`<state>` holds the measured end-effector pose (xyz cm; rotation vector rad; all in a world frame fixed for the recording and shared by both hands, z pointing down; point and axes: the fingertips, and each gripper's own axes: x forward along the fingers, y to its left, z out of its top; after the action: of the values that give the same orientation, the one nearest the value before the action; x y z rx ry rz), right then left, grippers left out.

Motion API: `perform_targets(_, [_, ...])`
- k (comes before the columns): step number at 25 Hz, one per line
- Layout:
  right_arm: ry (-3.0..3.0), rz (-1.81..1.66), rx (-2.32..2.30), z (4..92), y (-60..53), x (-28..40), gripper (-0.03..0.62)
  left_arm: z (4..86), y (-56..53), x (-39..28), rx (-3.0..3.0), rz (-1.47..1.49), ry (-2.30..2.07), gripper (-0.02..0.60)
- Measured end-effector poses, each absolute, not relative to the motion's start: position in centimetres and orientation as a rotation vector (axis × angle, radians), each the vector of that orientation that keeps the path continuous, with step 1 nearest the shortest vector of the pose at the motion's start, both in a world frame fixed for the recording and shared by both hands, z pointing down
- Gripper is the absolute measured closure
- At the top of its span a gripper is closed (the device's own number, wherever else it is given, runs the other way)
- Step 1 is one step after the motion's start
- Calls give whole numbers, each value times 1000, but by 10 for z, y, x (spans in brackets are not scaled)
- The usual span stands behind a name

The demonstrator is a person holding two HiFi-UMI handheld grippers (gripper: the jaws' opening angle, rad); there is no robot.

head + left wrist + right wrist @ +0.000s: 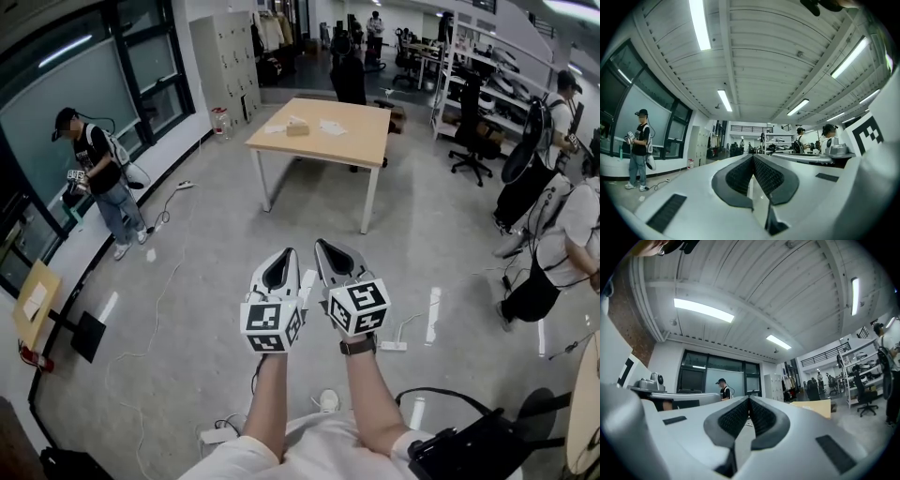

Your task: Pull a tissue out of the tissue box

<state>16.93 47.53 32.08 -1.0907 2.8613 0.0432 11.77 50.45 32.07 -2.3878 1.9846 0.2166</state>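
Note:
A small tan tissue box (297, 127) stands on the wooden table (356, 141) far across the room, with a white sheet (330, 127) lying beside it. Both grippers are held side by side at waist height, well short of the table, pointing toward it. My left gripper (284, 258) is shut with nothing between its pads, and its tips meet in the left gripper view (753, 157). My right gripper (328, 248) is also shut and empty, its pads touching in the right gripper view (749, 399). A corner of the table (816, 407) shows past the right jaws.
Grey floor lies between me and the table, with cables and a power strip (394, 345) on it. A person (97, 173) stands by the left windows, and others stand at the right (562, 234). An office chair (472, 131) and shelving are beyond the table.

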Motion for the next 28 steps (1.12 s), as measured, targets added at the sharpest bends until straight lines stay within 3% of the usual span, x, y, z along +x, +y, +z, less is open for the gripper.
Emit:
perform_targets(20, [2868, -57, -1233, 359, 249, 121, 597, 361, 270, 56, -2511, 154, 1962, 578])
perform_targets(28, [2850, -12, -1165, 336, 170, 16, 597, 339, 181, -36, -2533, 185, 1919, 578])
